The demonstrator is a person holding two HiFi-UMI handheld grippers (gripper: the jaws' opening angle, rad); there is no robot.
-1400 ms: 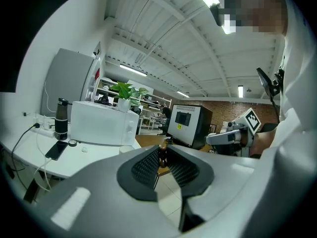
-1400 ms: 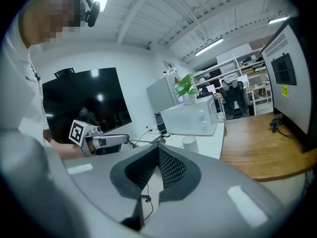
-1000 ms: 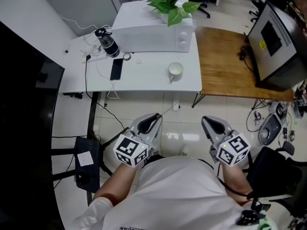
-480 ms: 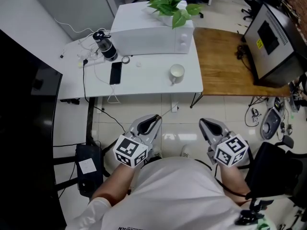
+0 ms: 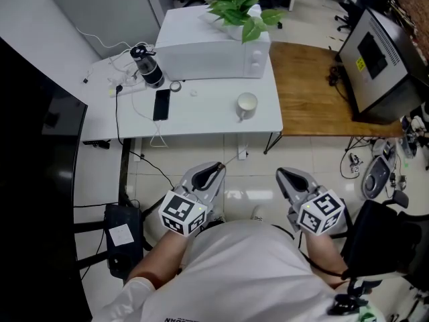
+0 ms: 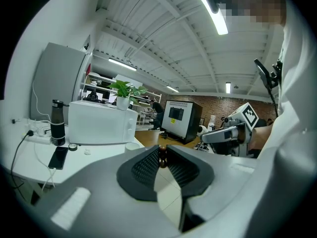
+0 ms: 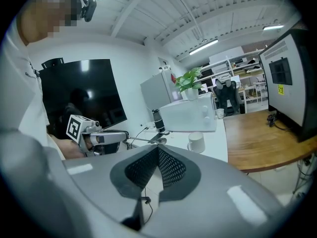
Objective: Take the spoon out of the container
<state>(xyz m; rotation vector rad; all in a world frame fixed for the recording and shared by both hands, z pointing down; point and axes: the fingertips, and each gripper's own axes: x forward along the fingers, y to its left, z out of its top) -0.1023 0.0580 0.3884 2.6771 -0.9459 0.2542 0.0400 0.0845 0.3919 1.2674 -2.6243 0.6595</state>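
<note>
We hold the spoon [image 7: 159, 141] by its handle, clenched in our left tool [image 5: 216, 168], its long axis pointing far toward the desk [image 5: 201, 116], well clear of the mug [image 5: 246, 104] there, while our right tool [image 5: 285, 175] is closed on nothing.

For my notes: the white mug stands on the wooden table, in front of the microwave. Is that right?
No. The mug stands on the white table, not the wooden table, as the head view shows. It is in front of the microwave.
</note>
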